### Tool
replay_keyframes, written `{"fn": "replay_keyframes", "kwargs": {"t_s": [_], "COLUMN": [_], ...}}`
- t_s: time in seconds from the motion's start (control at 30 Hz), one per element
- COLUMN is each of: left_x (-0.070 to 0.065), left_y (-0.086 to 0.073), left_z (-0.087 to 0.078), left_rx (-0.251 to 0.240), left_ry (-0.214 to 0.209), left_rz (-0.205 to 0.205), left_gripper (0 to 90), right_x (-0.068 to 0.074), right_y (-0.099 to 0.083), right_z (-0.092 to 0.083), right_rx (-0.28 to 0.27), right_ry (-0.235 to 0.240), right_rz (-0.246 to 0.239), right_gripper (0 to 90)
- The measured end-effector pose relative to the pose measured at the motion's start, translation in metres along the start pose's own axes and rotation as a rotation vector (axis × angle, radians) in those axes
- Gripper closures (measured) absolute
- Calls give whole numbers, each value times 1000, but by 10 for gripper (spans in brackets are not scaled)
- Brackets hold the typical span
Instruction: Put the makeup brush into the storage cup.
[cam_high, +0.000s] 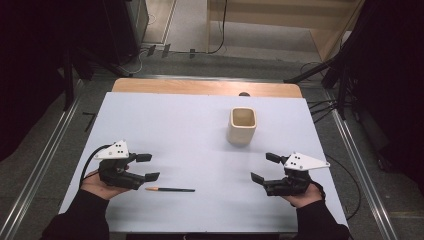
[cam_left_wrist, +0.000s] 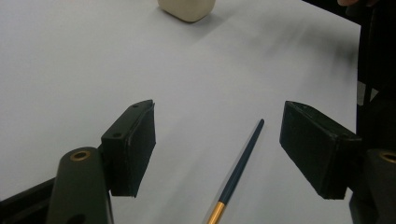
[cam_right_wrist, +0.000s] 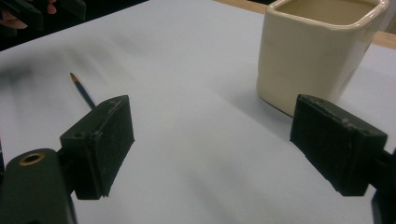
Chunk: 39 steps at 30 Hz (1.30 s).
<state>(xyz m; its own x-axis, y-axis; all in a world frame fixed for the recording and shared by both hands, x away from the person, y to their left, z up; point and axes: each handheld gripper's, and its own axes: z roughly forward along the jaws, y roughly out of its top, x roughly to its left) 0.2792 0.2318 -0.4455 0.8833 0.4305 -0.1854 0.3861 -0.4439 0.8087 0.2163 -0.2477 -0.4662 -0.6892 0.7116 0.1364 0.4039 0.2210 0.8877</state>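
A dark pencil (cam_high: 170, 189) with an orange end lies flat on the white table sheet (cam_high: 175, 135), just right of my left gripper (cam_high: 148, 167). That gripper is open and points right; in the left gripper view the pencil (cam_left_wrist: 240, 170) runs along the sheet between its jaws, apart from both. A cream square cup (cam_high: 242, 126) stands upright at the back right. My right gripper (cam_high: 265, 167) is open, in front of the cup, pointing left. In the right gripper view the cup (cam_right_wrist: 317, 51) rises beyond the right jaw and the pencil (cam_right_wrist: 83, 91) lies beyond the left one.
The wooden table edge (cam_high: 205, 87) runs along the back of the sheet. Metal rails (cam_high: 45, 155) flank the table on both sides, with cables on the floor at the right (cam_high: 320, 107). A person's hands hold both grippers near the front edge.
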Motion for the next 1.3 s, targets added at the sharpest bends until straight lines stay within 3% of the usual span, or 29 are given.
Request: {"fn": "replay_keyframes", "kwargs": {"t_s": [1.3], "left_x": [1], "left_y": [0], "left_z": [-3], "left_rx": [-9], "left_ry": [8], "left_rz": [-4], "left_gripper": [251], "right_x": [-1], "right_y": [-1], "right_z": [-1], "right_rx": [3], "right_ry": [-3], "right_rz": [15], "right_gripper": [141]}}
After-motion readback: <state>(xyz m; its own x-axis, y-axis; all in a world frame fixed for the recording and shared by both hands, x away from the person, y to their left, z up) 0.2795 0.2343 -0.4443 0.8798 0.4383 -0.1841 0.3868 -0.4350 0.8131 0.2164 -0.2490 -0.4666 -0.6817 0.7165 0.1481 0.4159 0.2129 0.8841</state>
